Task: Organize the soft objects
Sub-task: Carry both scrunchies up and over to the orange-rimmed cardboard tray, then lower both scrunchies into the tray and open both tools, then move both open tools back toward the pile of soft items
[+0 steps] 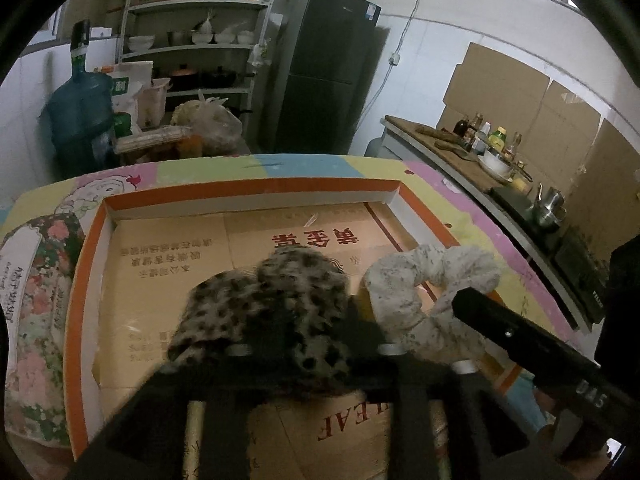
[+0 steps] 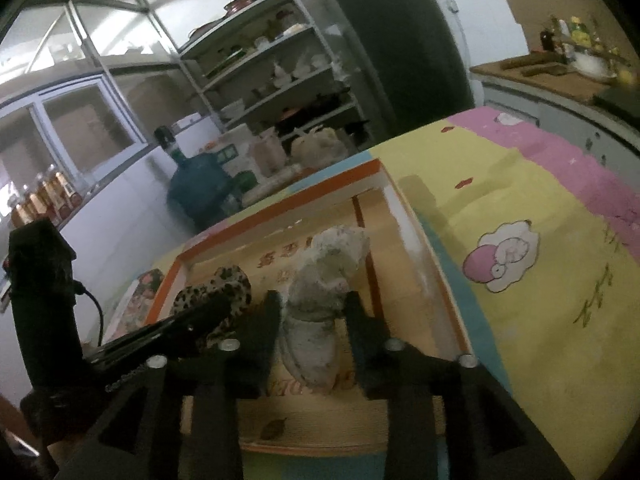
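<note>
Over the orange-rimmed box (image 1: 90,264), my left gripper (image 1: 298,320) straddles the leopard scrunchie (image 1: 280,300), jaws apart (contact unclear); my right gripper (image 2: 310,312) brackets the pale scrunchie (image 2: 324,280), jaws spread.

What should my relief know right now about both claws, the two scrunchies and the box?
Left claw: open around the leopard scrunchie, which lies in the orange-rimmed box.
Right claw: open around the pale speckled scrunchie, also in the box, to the leopard one's right.
Done: both scrunchies sit inside the box.
Left: back both claws out without snagging; I see no other soft items.
</note>
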The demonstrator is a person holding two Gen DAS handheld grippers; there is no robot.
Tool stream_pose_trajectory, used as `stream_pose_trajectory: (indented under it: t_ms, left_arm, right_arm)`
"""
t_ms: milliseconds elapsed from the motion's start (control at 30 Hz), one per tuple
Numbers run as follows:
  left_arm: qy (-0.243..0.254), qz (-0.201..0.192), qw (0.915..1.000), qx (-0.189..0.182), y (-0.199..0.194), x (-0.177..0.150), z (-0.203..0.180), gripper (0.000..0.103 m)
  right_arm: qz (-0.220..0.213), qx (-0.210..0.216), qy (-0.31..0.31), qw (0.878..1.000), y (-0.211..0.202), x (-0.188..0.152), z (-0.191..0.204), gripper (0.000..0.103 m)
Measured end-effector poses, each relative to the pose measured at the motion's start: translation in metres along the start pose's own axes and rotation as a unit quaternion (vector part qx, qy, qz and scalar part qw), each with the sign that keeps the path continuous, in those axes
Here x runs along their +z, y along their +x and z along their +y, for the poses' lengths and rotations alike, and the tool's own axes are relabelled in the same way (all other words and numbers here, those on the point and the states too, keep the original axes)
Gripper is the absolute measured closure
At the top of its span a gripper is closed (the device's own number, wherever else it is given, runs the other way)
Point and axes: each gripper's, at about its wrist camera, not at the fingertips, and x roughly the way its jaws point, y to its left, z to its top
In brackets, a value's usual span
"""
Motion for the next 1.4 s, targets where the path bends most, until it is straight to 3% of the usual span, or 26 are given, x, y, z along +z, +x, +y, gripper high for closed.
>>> stream_pose_trajectory:
  t_ms: [133,367,533,633,1033,1400]
  left_arm:
    - [0.002,-0.018,0.9998,0.006,-0.01,0.0,-0.003,0.049]
    - [0.016,-0.059,0.9981,0.009,-0.038,-0.001,-0.01,0.035]
    - [0.024,-0.102,0.9944,0.0,-0.071,-0.004,-0.011,0.019]
    - [0.028,-0.13,0.991,0.013,-0.092,-0.006,-0.007,0.013]
    - [0.043,-0.159,0.9815,0.097,-0.155,-0.035,0.028,0.012]
    - [-0.013,-0.189,0.973,0.132,-0.217,-0.07,0.091,0.015]
  right_arm:
    - [-0.024,-0.015,-0.008,1.0,-0.01,0.0,0.004,0.047]
    - [-0.055,-0.024,-0.013,0.998,-0.032,-0.003,0.011,0.045]
    - [-0.084,-0.027,-0.02,0.996,-0.054,-0.005,0.024,0.04]
    - [-0.093,-0.022,-0.028,0.995,-0.064,-0.007,0.036,0.039]
    - [-0.101,0.007,-0.088,0.991,-0.082,-0.03,0.113,0.034]
    - [-0.068,0.061,-0.115,0.989,-0.072,-0.056,0.179,0.033]
